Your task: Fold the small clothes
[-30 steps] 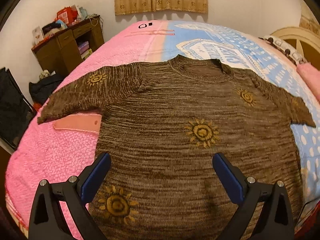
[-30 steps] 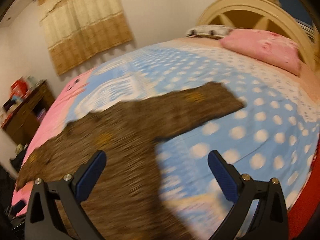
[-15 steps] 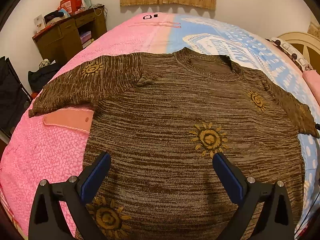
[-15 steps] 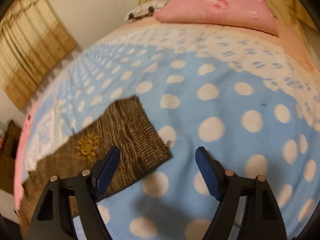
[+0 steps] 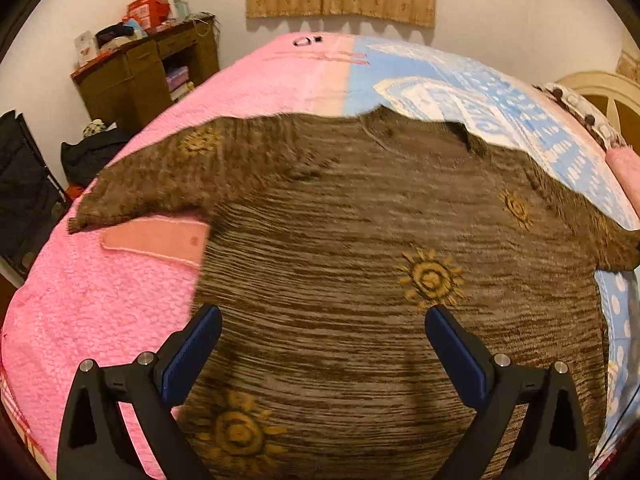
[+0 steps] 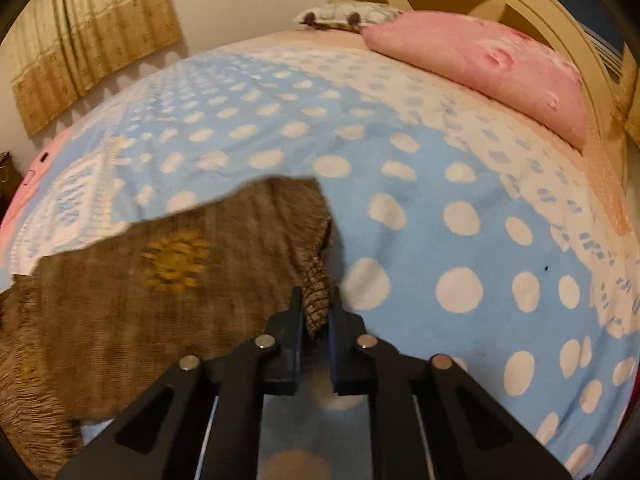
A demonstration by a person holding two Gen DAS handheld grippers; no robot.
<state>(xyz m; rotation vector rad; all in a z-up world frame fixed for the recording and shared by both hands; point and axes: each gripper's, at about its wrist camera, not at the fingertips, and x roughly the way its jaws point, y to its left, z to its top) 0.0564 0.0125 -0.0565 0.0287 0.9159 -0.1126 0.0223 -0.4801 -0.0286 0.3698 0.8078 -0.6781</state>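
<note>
Pink and blue dotted blanket-covered bed (image 5: 120, 300) carries the brown knit sun-print sweater (image 5: 360, 260) spread flat. Your left gripper (image 5: 322, 344) hovers over its body, jaws wide apart, holding nothing. Your right gripper (image 6: 316, 312) has just clamped on the sleeve cuff (image 6: 318, 292).

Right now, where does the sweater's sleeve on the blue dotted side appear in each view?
Left wrist view: the sleeve lies at the right edge, its cuff reaching the dotted blanket.
Right wrist view: the sleeve is centre-left, its cuff pinched between the shut jaws of the right gripper.
Shared landmark: the pink pillow near the headboard.
</note>
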